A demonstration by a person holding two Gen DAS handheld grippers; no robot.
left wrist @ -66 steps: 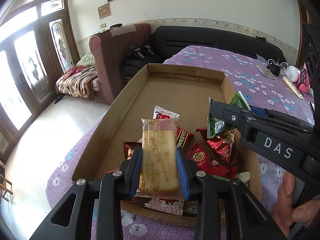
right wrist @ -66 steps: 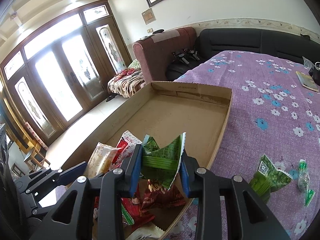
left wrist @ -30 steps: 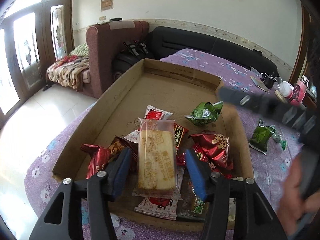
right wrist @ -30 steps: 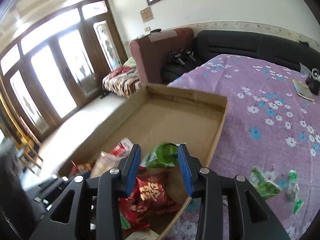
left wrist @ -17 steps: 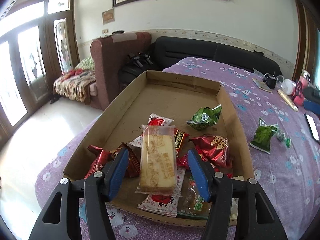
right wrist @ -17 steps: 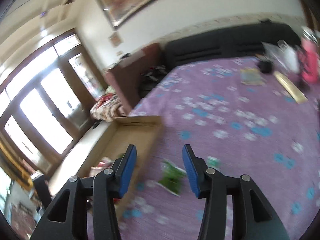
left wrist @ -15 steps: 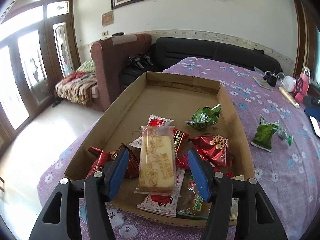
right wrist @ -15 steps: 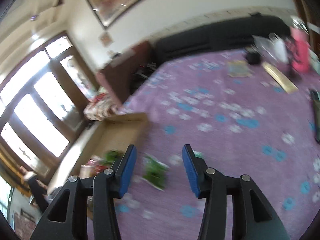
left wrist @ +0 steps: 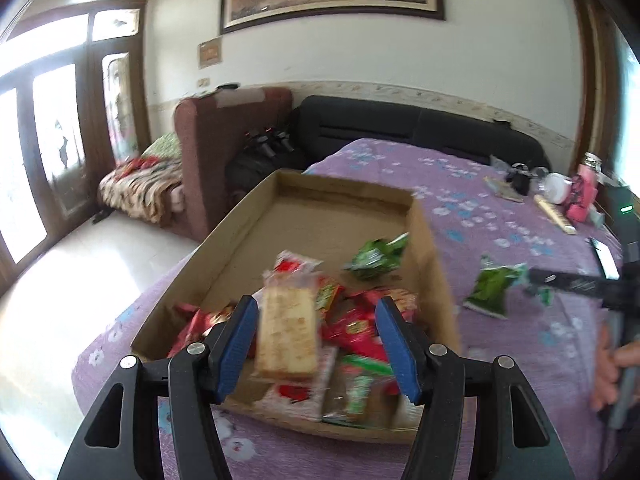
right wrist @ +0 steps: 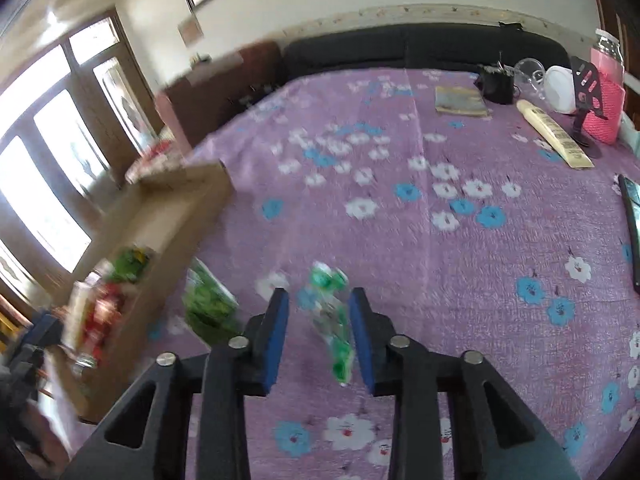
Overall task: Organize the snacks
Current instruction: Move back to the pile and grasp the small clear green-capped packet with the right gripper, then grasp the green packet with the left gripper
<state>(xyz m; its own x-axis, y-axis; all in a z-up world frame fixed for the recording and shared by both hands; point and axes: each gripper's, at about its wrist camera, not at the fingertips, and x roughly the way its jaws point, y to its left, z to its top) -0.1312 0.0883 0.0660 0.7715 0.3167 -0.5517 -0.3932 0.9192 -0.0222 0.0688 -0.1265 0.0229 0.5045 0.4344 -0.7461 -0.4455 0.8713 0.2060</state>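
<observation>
- The left gripper (left wrist: pixel 316 344), black with blue pads, hangs over the near end of the shallow brown cardboard tray (left wrist: pixel 224 248); its jaws stand wide and press on nothing.
- A pale biscuit bar in a clear wrapper (left wrist: pixel 286 330) lies between those pads but apart from both, resting on a heap of red and green snack packets (left wrist: pixel 356 332) in the tray.
- A crumpled green foil packet (left wrist: pixel 374 258) lies further in, near the tray's right wall.
- On the purple flowered cloth (right wrist: pixel 460 240), just outside that wall, lies a flat dark-green packet (right wrist: pixel 208 300).
- The right gripper (right wrist: pixel 318 340) is closing its narrow jaws around a small clear-and-green wrapped snack (right wrist: pixel 332 320) on the cloth; whether the pads touch it yet is lost in blur.
- A hand (left wrist: pixel 612 364) holds the right gripper's handle at the left view's edge.
</observation>
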